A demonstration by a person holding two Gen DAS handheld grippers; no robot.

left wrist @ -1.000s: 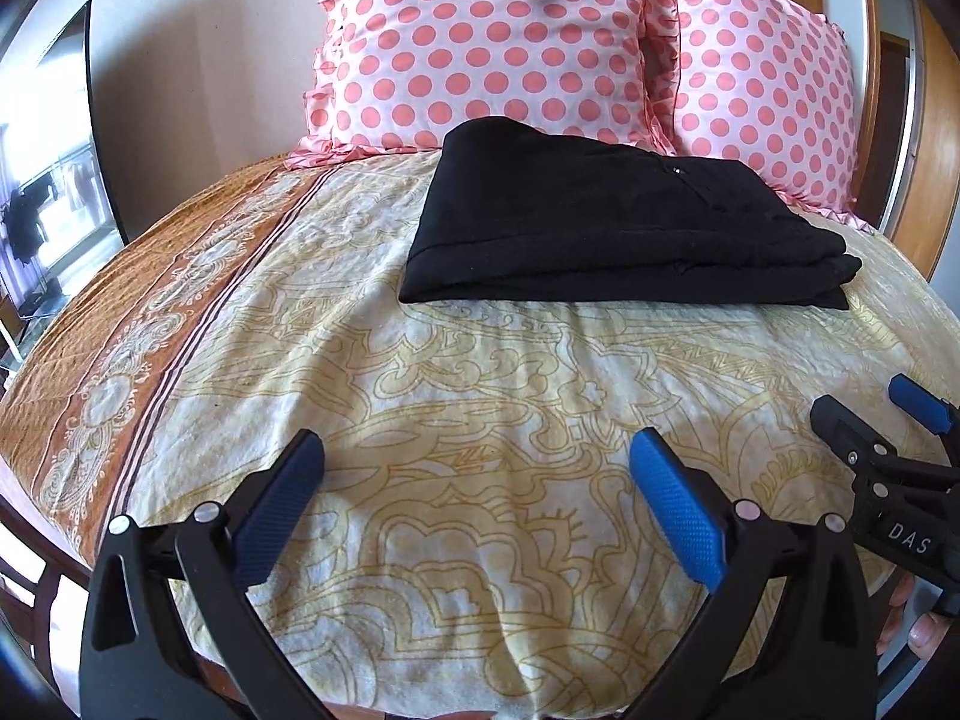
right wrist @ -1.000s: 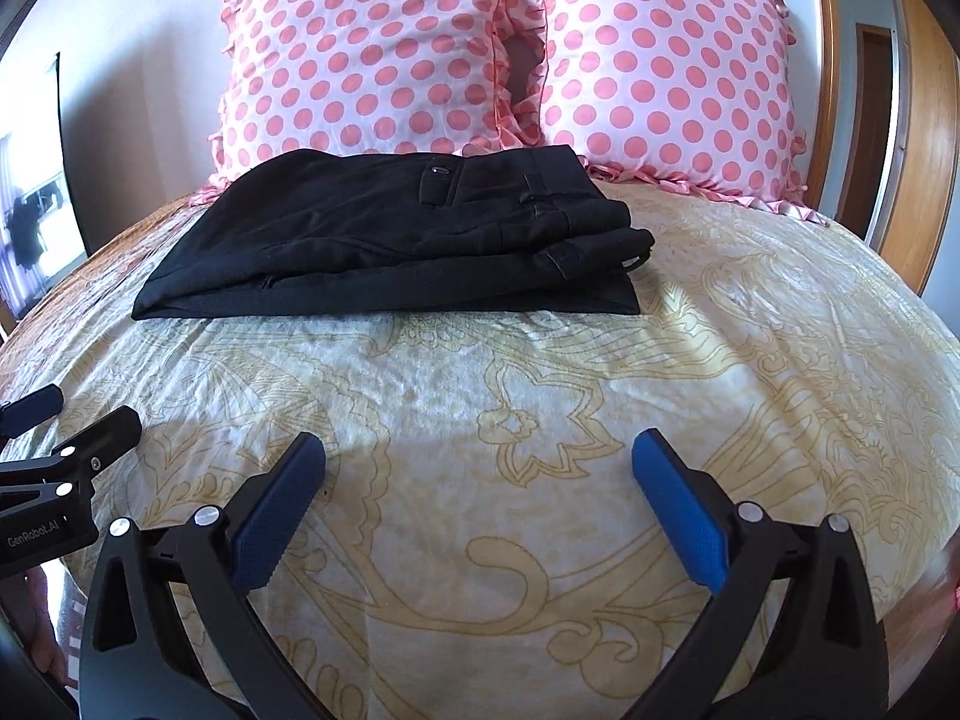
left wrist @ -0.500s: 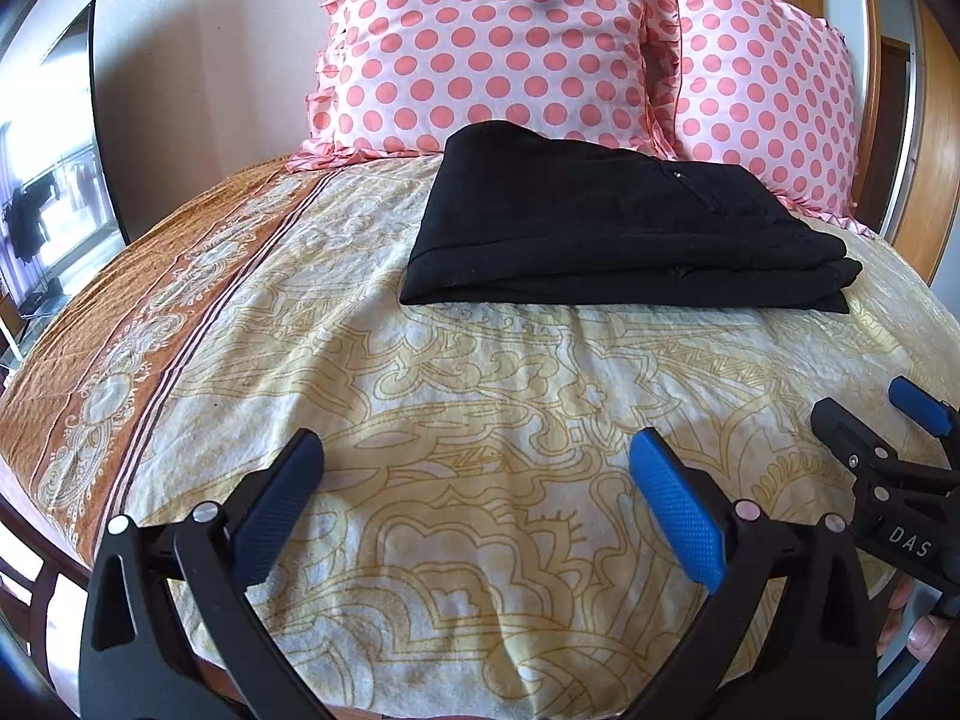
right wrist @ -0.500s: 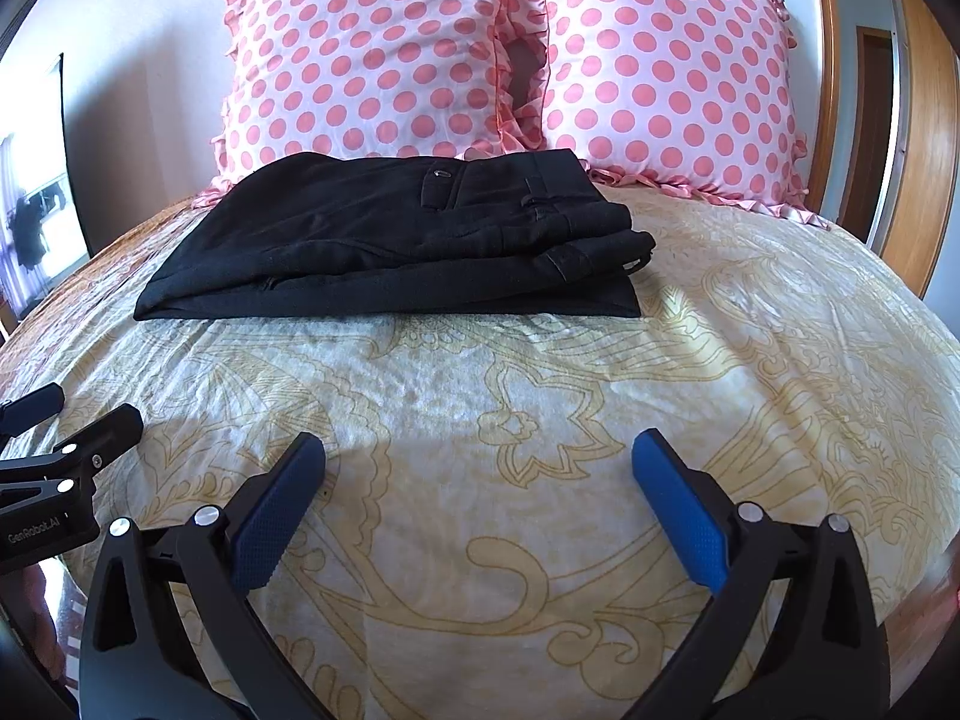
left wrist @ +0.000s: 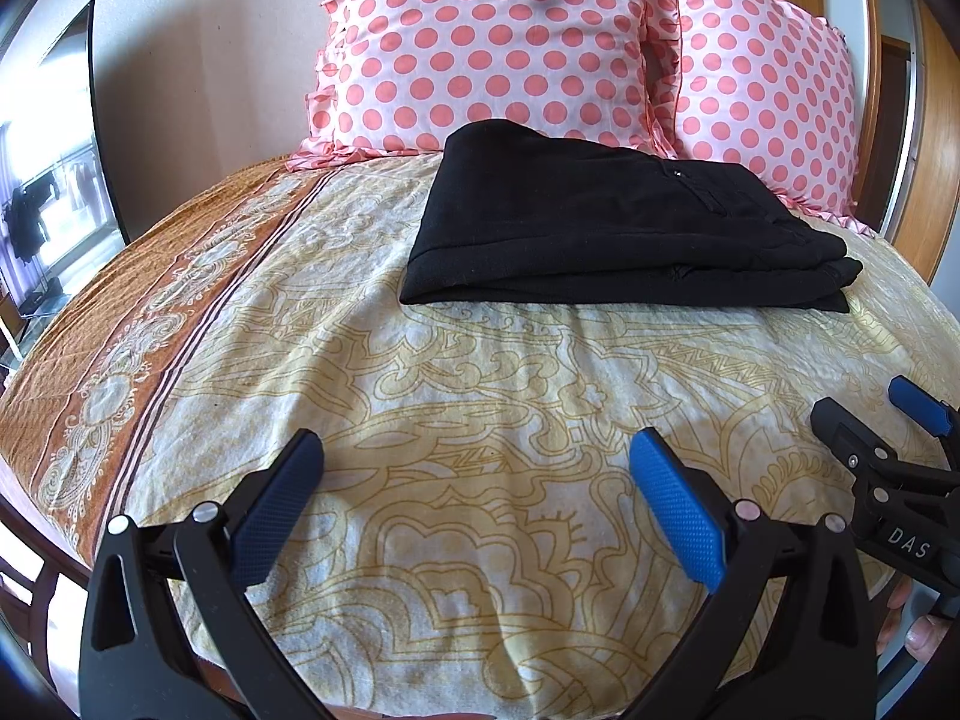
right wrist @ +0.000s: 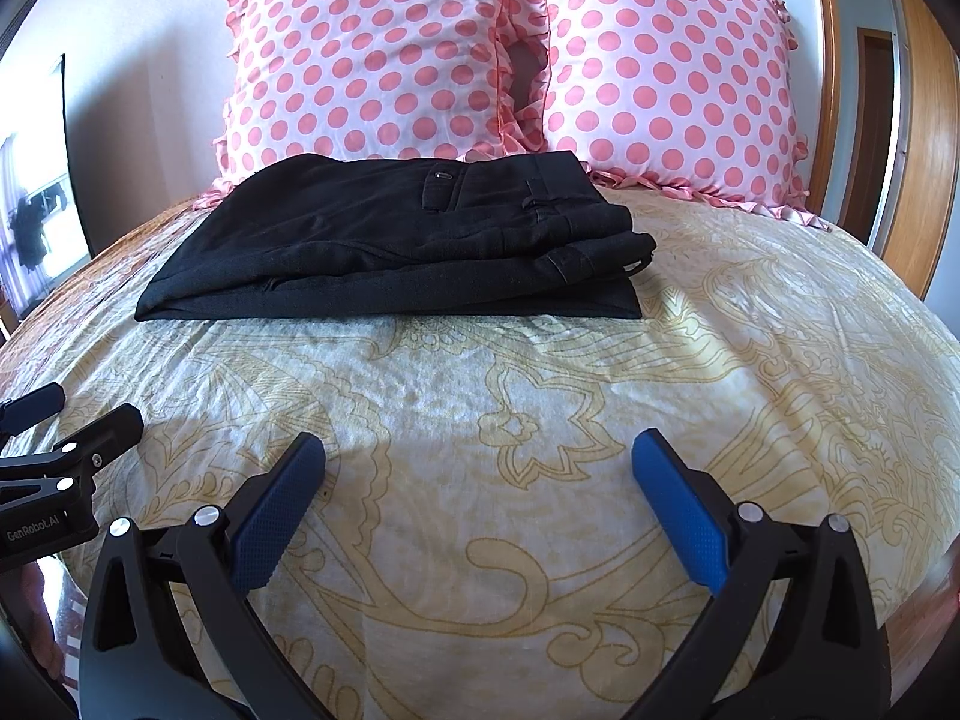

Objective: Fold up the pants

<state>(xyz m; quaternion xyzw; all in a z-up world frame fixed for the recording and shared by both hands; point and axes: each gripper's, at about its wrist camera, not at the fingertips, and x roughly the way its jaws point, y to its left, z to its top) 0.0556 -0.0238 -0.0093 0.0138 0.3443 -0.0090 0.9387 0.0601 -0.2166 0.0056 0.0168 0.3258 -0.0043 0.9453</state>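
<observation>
Black pants (left wrist: 606,228) (right wrist: 408,246) lie folded into a flat rectangular stack on the far part of the bed, just in front of the pillows. The waistband and a buttoned back pocket face up at the right end. My left gripper (left wrist: 477,480) hangs open near the bed's front edge, well short of the pants, holding nothing. My right gripper (right wrist: 477,480) is open too, equally far back and empty. Each gripper shows in the other's view: the right gripper (left wrist: 882,420) at the right edge, the left gripper (right wrist: 78,414) at the left edge.
A yellow patterned bedspread (left wrist: 480,396) with an orange border (left wrist: 120,324) covers the bed. Two pink polka-dot pillows (right wrist: 372,54) (right wrist: 666,66) lean against the wall behind the pants. A dark-framed mirror (left wrist: 54,180) stands left; a wooden door frame (right wrist: 924,120) is at right.
Both grippers have drifted very slightly toward the pillows; the view shifts a little. The pants lie unchanged and both grippers stay open.
</observation>
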